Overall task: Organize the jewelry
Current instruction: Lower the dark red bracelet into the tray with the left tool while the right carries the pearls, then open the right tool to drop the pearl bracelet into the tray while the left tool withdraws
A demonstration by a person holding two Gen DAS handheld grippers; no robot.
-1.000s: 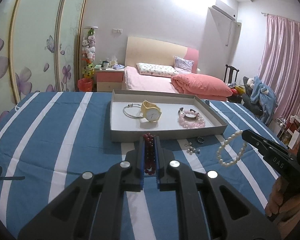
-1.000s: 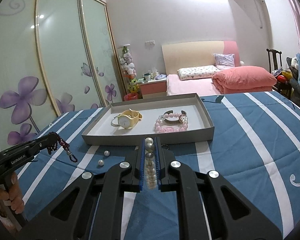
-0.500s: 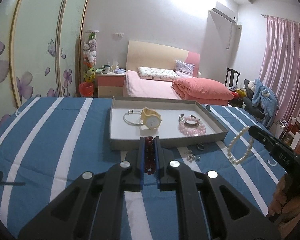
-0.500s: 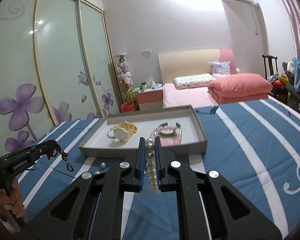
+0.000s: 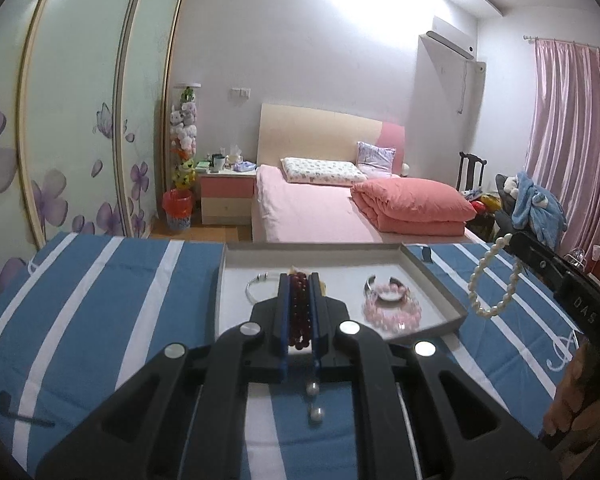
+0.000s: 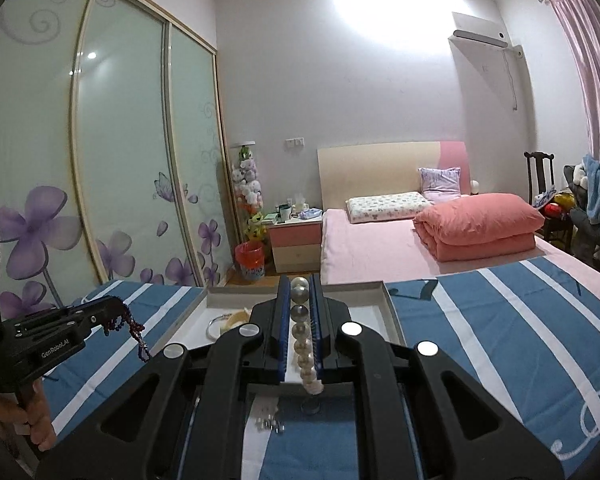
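My left gripper (image 5: 300, 280) is shut on a dark red bead bracelet (image 5: 300, 312), held above the near edge of a shallow grey tray (image 5: 440, 280). The same bracelet (image 6: 130, 326) dangles from that gripper at the left of the right wrist view. My right gripper (image 6: 300, 284) is shut on a white pearl bracelet (image 6: 302, 340), which hangs as a loop (image 5: 490, 280) to the right of the tray. In the tray lie a pink bead bracelet (image 5: 392, 312), a silver bangle (image 5: 254, 288) and a yellow watch (image 6: 236, 318), mostly hidden.
The tray rests on a blue and white striped cloth (image 5: 100, 300). Two loose pearls (image 5: 314, 400) lie on it below my left gripper, and small earrings (image 6: 270, 424) and a ring (image 6: 310, 406) below my right. A hand (image 5: 572, 408) grips the right tool. A pink bed (image 5: 320, 212) stands behind.
Both grippers have risen and moved forward toward the tray with their bracelets still held. The tray now sits lower in both views, and the loose pieces have passed beneath the jaws.
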